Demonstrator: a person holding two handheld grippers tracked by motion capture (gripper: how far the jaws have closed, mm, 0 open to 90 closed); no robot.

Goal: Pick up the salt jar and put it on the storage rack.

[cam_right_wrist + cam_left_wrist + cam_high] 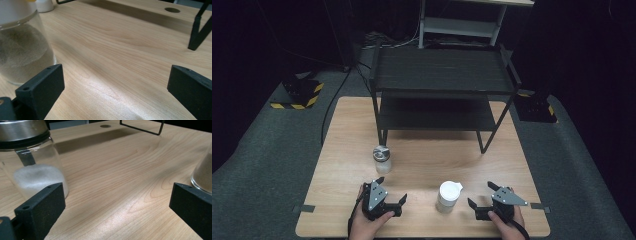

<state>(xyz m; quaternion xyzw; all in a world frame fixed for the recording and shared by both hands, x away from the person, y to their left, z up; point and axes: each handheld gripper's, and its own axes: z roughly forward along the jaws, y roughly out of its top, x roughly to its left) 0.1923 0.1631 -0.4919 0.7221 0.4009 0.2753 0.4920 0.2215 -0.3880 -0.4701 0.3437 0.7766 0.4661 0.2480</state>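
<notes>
A glass jar with a metal lid (382, 159) holds white grains and stands left of the table's middle. A second jar with a white lid (448, 196) holds tan powder and stands near the front edge. My left gripper (392, 191) lies open, in front of the metal-lidded jar and left of the white-lidded one. In the left gripper view the jaws (116, 205) stand wide with bare wood between them, the metal-lidded jar (30, 165) beyond the left one. My right gripper (482, 194) is open just right of the white-lidded jar (22, 50), apart from it.
A black two-tier rack (442, 90) stands on the back half of the wooden table (422, 165); one of its legs (198, 32) is ahead of my right gripper. A round hole (172, 10) sits in the tabletop. Grey carpet surrounds the table.
</notes>
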